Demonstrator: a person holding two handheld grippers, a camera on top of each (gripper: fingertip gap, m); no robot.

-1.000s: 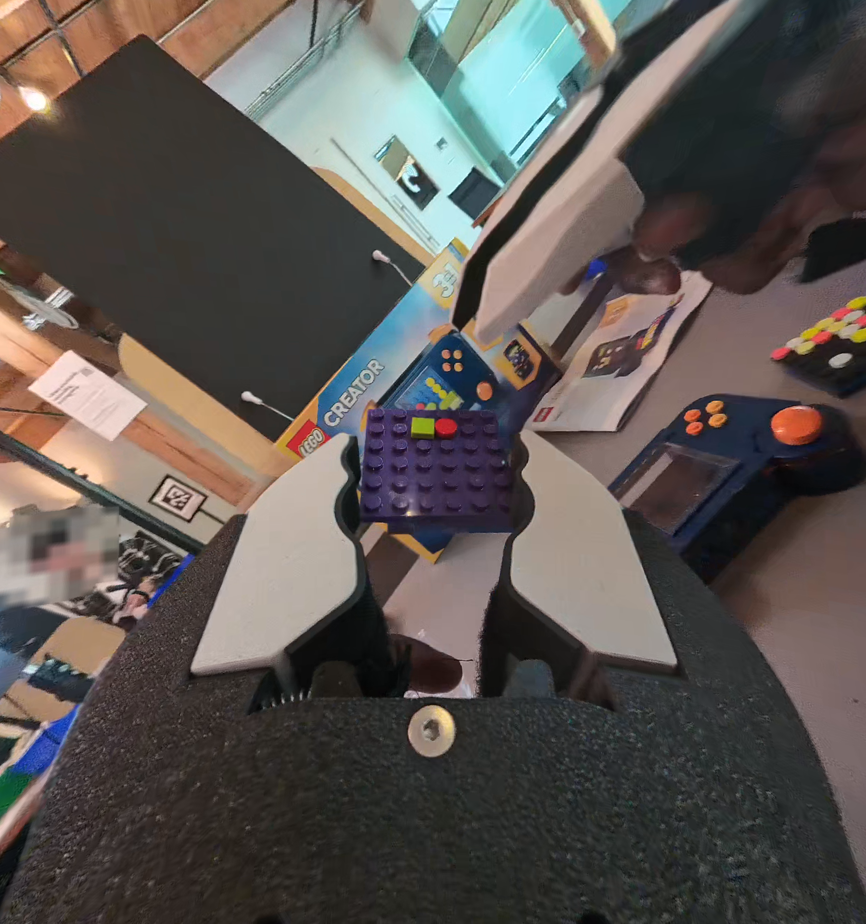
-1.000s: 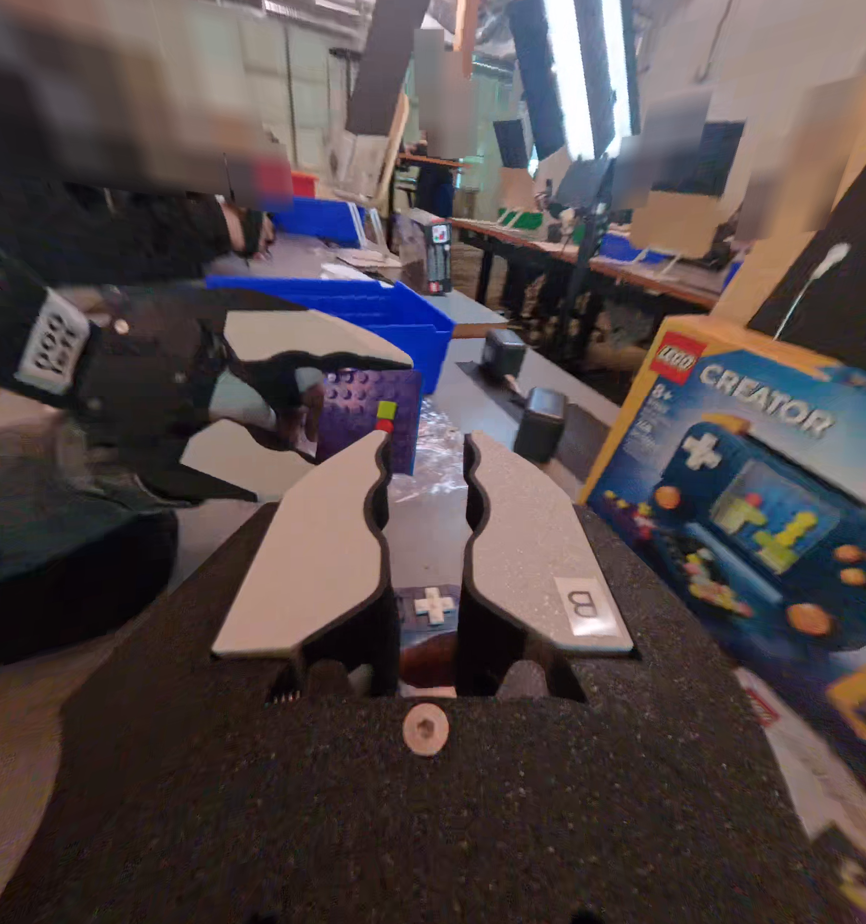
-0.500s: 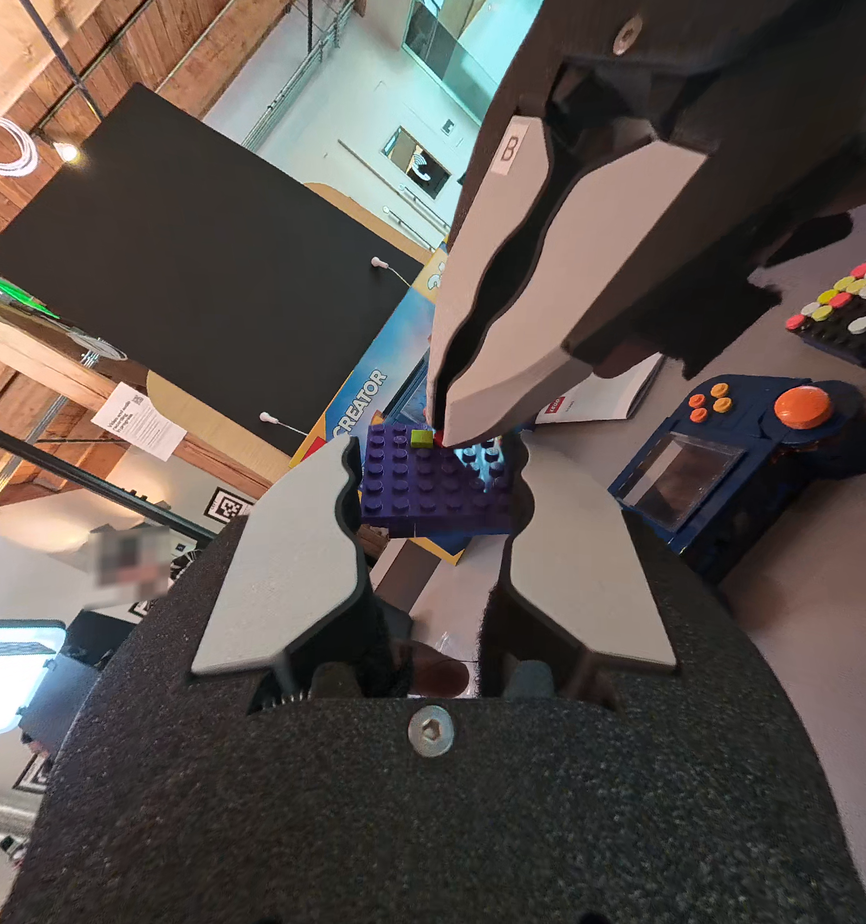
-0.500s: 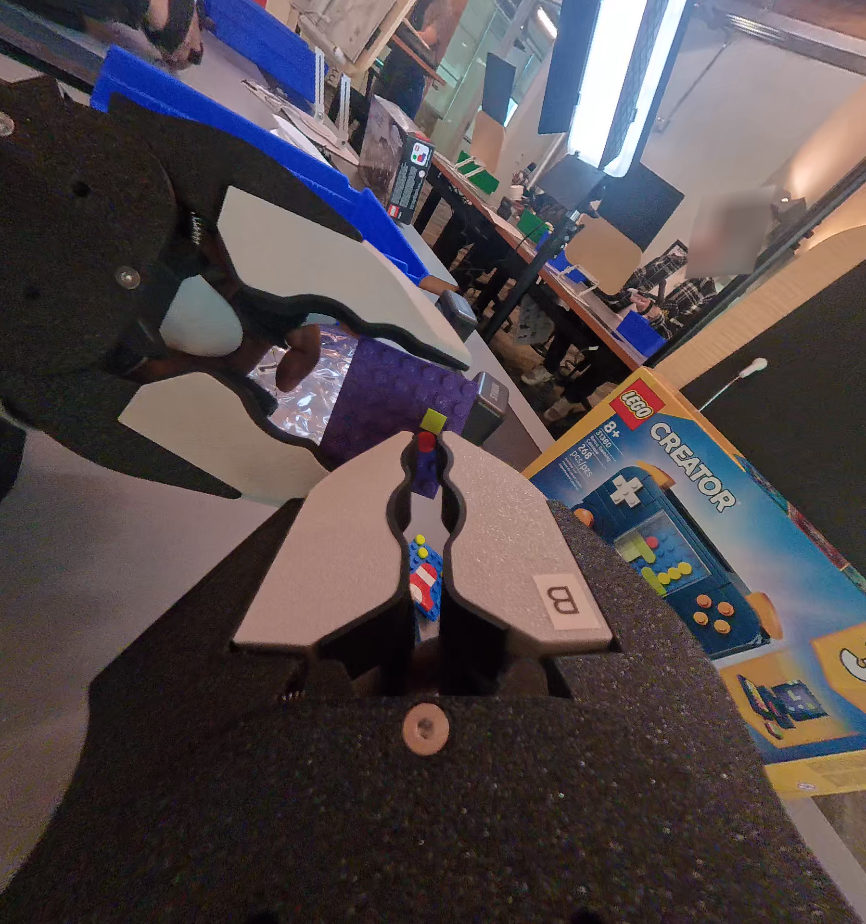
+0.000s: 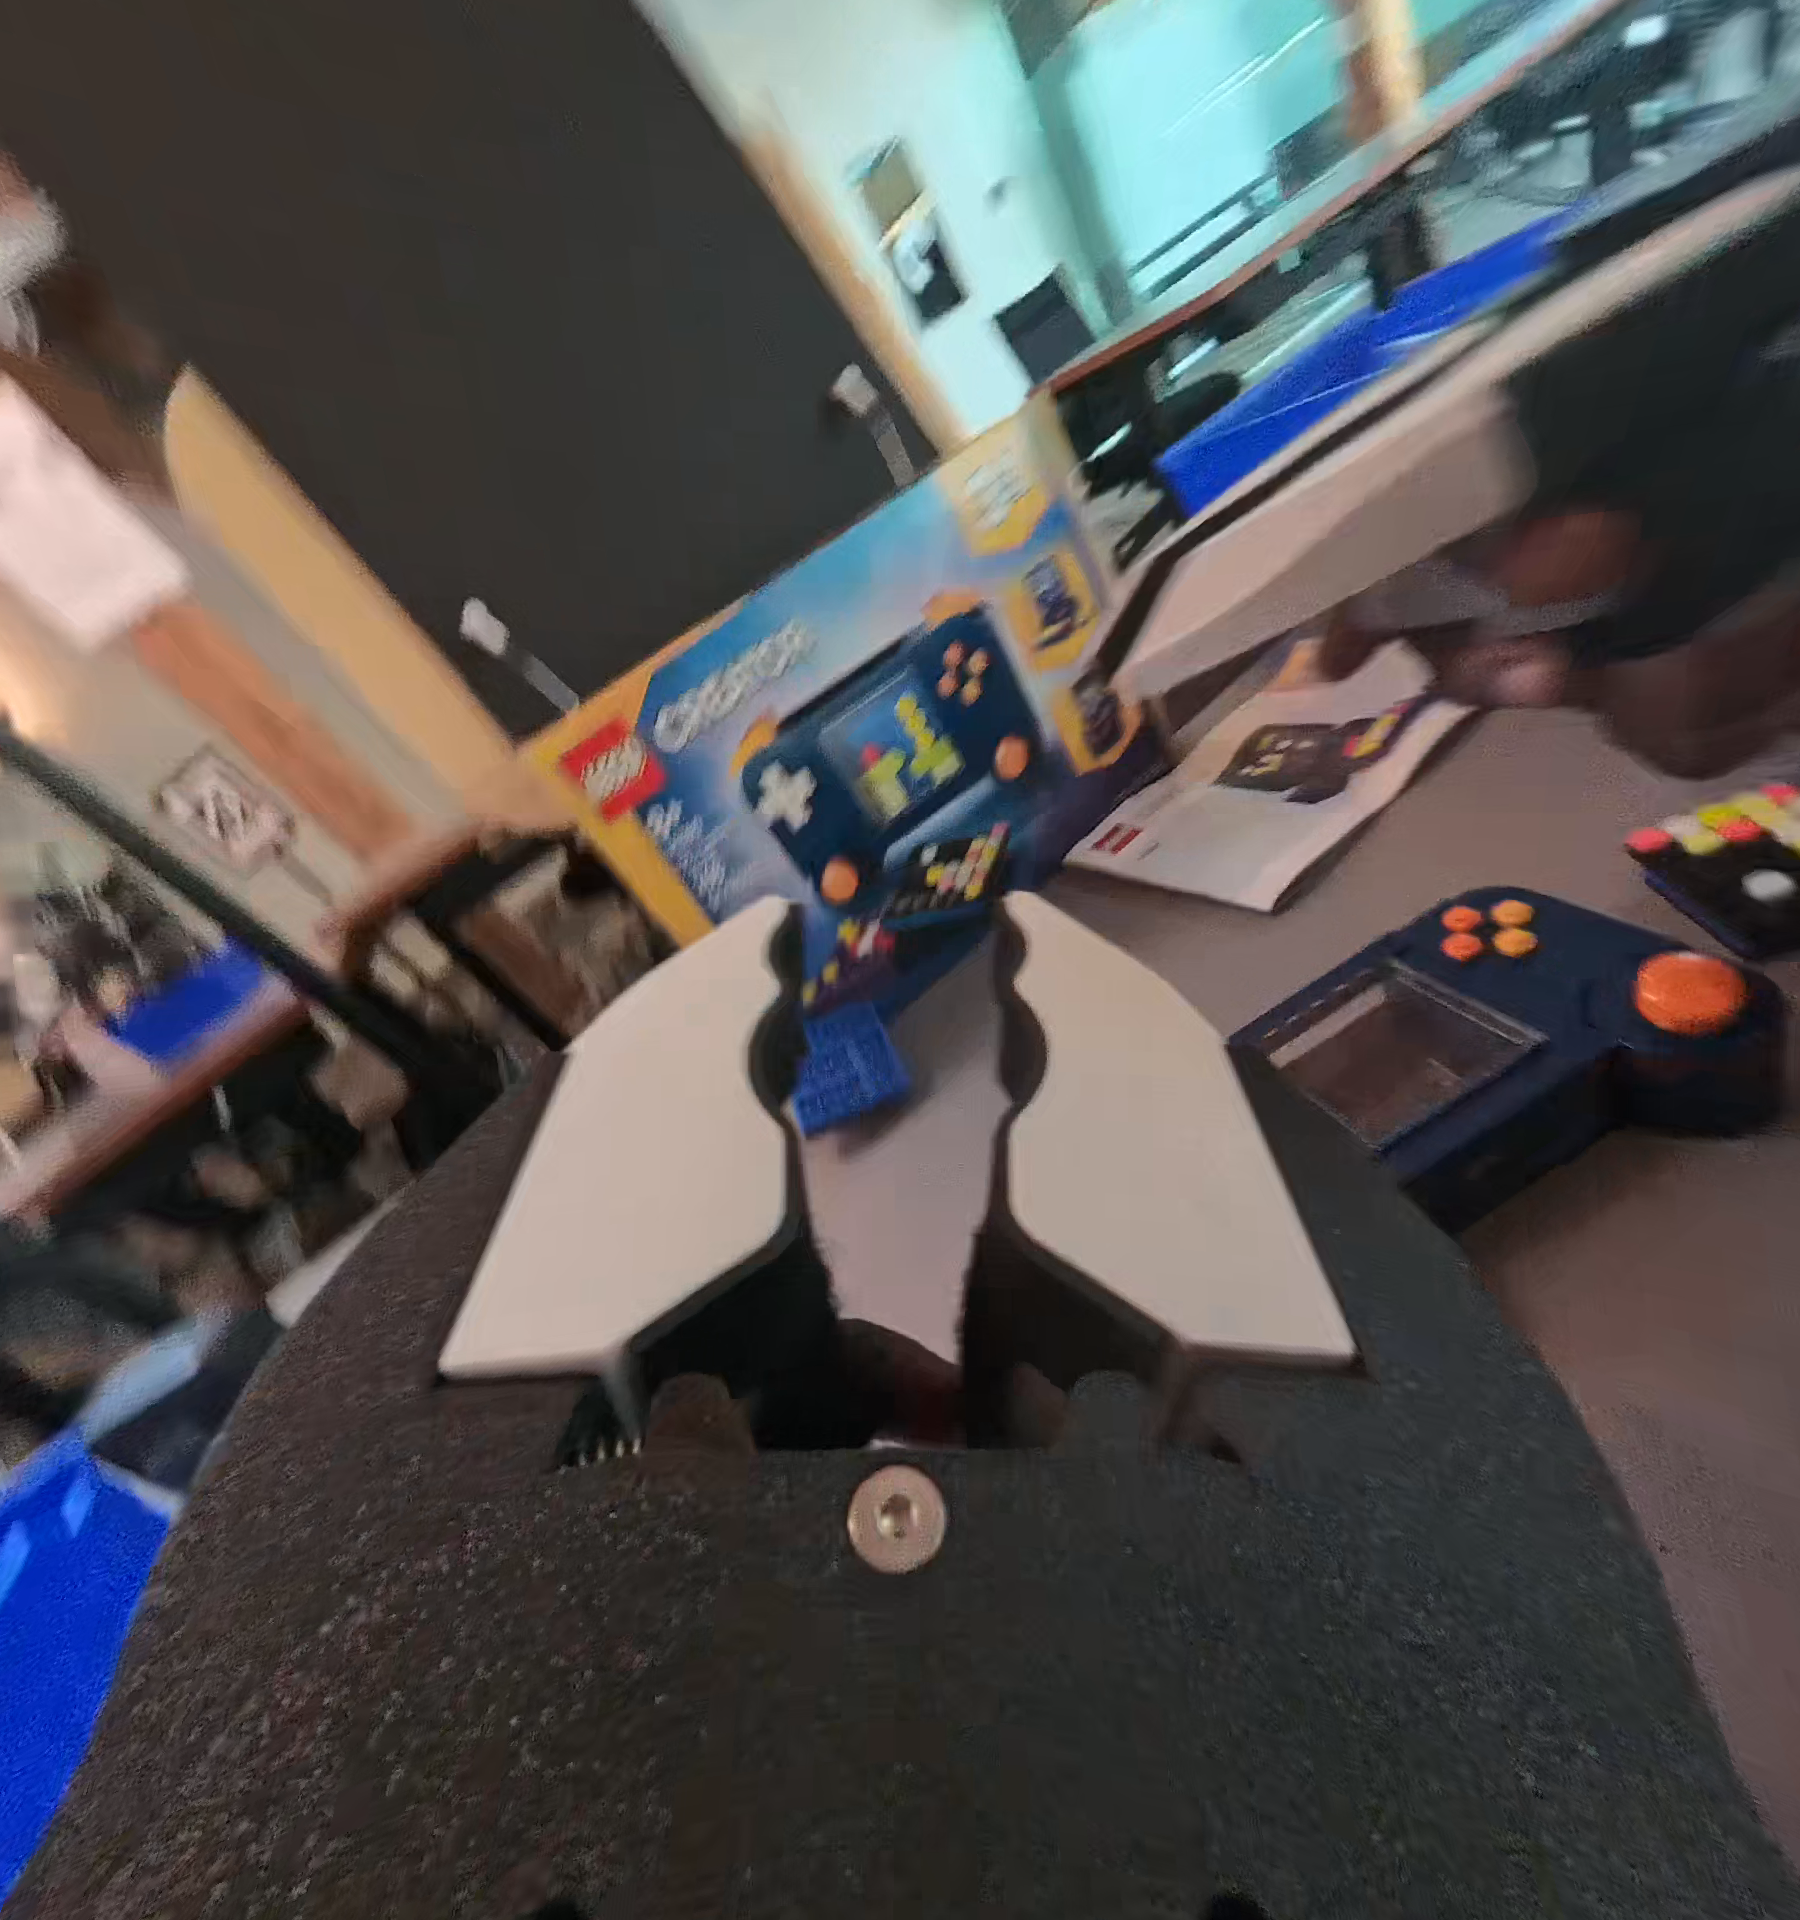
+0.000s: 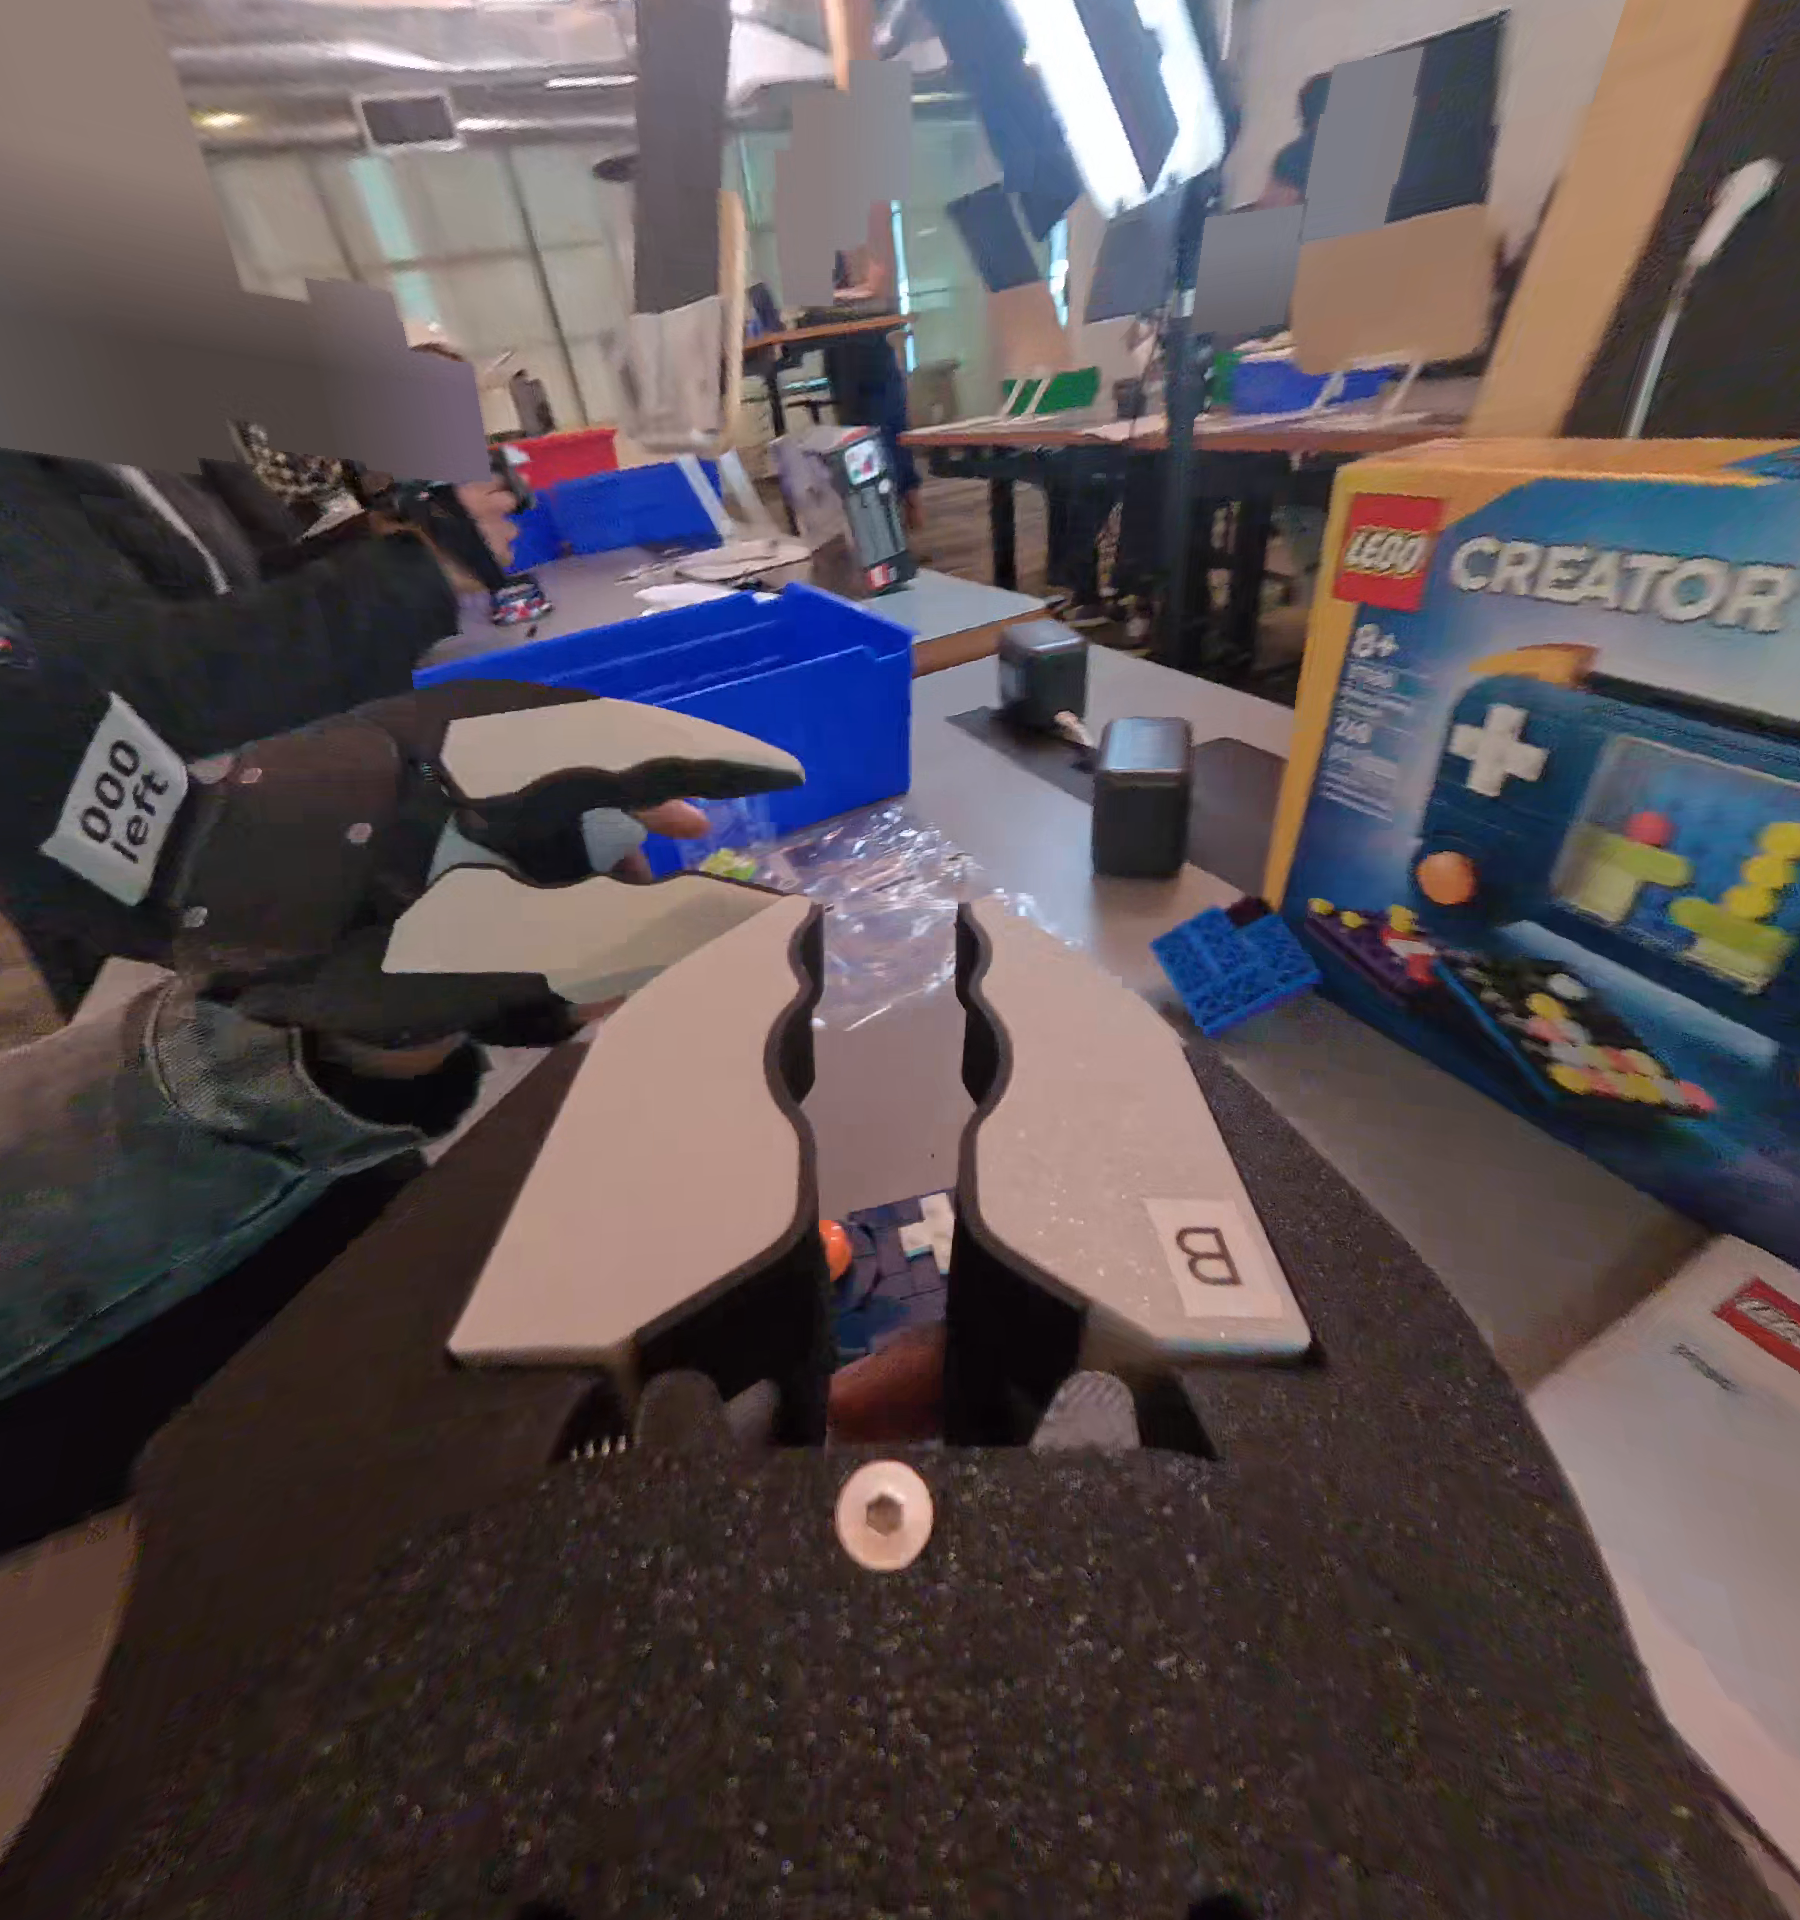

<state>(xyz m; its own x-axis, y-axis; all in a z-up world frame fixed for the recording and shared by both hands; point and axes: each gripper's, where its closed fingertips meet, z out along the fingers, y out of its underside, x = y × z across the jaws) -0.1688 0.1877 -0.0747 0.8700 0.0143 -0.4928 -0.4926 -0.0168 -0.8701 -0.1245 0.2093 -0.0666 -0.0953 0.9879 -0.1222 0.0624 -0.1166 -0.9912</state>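
My left gripper (image 5: 896,914) is open and empty, low over the grey table (image 5: 1654,1299). It points at a small blue studded plate (image 5: 844,1081) that is propped up at a tilt. Behind it, a purple plate with small coloured pieces (image 5: 860,956) lies at the foot of a toy box (image 5: 823,727). My right gripper (image 6: 888,914) is open and empty over the table. The left gripper (image 6: 761,831) shows to its left, jaws apart. The blue plate (image 6: 1234,966) and purple plate (image 6: 1363,935) lie ahead to the right by the box (image 6: 1602,779).
A dark blue handheld console model (image 5: 1519,1029) with orange buttons sits on the right. Beyond it lie an open booklet (image 5: 1270,810) and a black plate of coloured studs (image 5: 1758,842). A blue bin (image 6: 730,675), crumpled clear plastic (image 6: 875,883) and two black blocks (image 6: 1140,795) stand farther back.
The left gripper no longer holds the purple plate and has dropped towards the table. The right gripper, shut at the plate half a second ago, has opened and drawn away.
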